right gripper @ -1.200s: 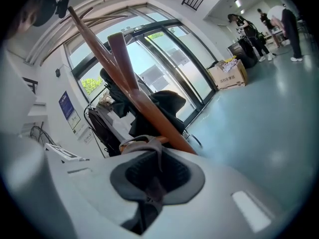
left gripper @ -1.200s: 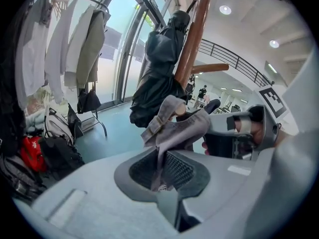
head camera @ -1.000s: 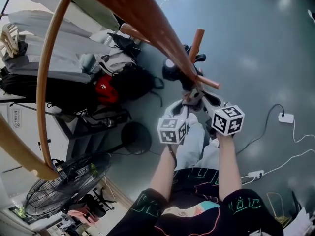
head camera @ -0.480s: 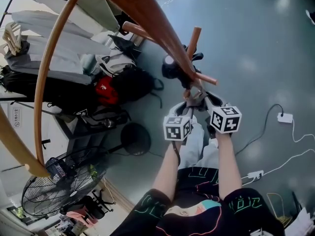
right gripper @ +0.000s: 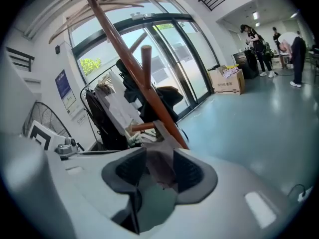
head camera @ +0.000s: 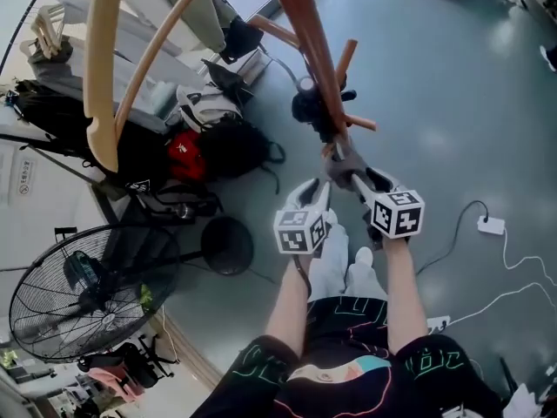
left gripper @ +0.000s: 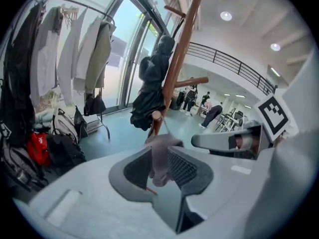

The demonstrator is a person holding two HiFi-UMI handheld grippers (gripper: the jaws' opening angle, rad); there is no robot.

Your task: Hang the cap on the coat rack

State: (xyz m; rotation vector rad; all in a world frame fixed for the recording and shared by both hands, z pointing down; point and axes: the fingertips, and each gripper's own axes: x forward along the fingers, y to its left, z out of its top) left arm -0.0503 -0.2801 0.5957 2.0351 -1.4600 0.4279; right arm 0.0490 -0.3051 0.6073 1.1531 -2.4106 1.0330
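Note:
The brown wooden coat rack (head camera: 312, 50) leans across the head view, with short pegs (head camera: 360, 123) low on its pole. A mauve-grey cap (head camera: 341, 165) hangs just under a peg, between both grippers. In the left gripper view the cap (left gripper: 159, 153) dangles from the round-ended peg (left gripper: 156, 116), and the left gripper (left gripper: 160, 159) is opening with the fabric loose between its pads. The right gripper (right gripper: 159, 166) is also opening, and the cap (right gripper: 160, 158) lies slack in its gap below the pole (right gripper: 129, 63). In the head view, the left gripper (head camera: 324, 185) and right gripper (head camera: 350, 171) meet at the cap.
A dark jacket (left gripper: 152, 91) hangs on the rack. At its foot lie a red bag (head camera: 185, 157) and a black backpack (head camera: 233, 142). A standing fan (head camera: 78, 299) is at lower left, and a power strip with cables (head camera: 490, 225) lies right. Garments (left gripper: 65, 59) hang on a rail; people stand far off.
Both grippers have stayed at the peg with the cap between them. The head view has swung, so the rack's pole now sits further right and the fan shows more fully.

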